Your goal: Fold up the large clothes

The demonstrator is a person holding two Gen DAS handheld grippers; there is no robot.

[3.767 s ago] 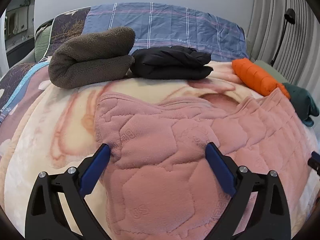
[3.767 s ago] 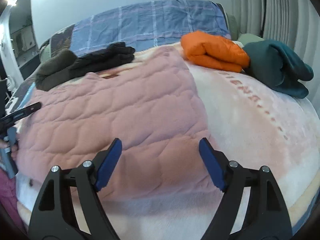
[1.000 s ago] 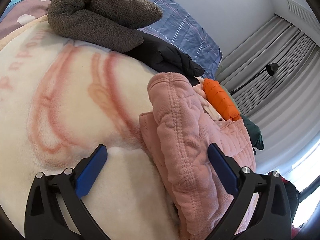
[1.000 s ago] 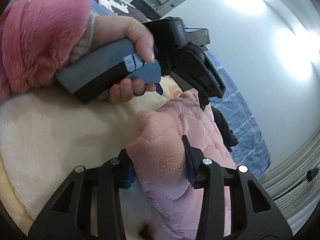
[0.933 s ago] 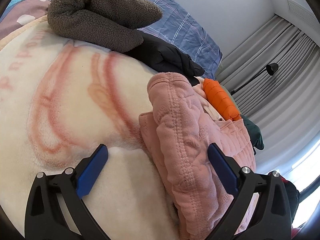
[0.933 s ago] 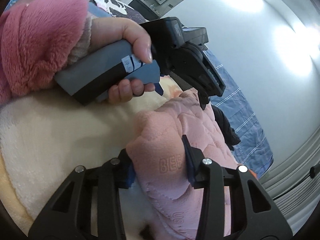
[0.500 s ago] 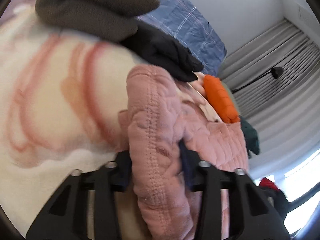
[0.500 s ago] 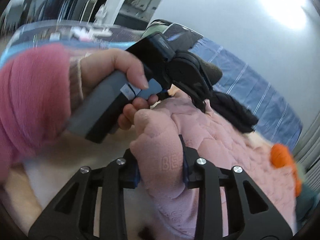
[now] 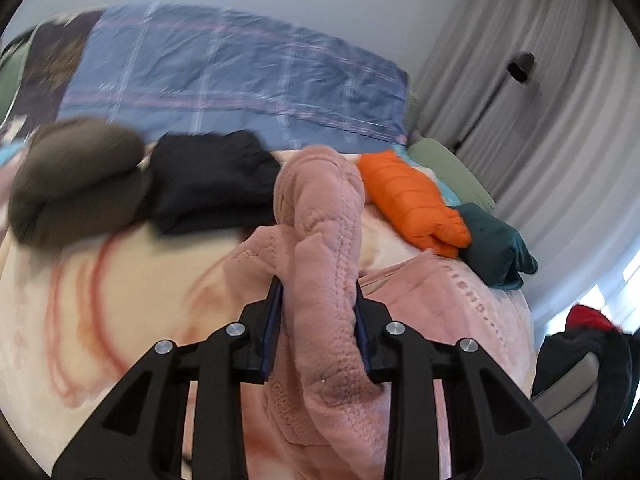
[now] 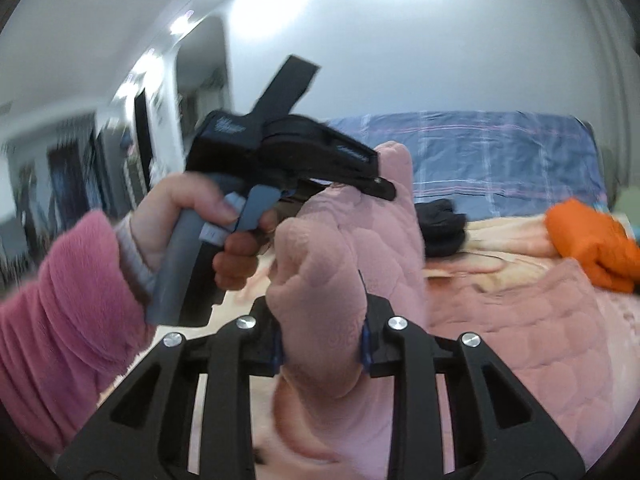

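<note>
Pink quilted fleece garment [image 9: 324, 248] is bunching thick and soft in your left gripper [image 9: 318, 320], whose jaws are pinching its stitched edge above the cream blanket [image 9: 120, 280]; it looks light but floppy, so I judge hems and corners the best holds. Folded brown fleece [image 9: 76, 184], black garment [image 9: 212, 184], orange jacket [image 9: 412, 200] and teal garment [image 9: 496, 248] are crowding the far side. In the right wrist view, your right gripper [image 10: 322, 344] is clamping another fold beside your left hand [image 10: 188, 220].
</note>
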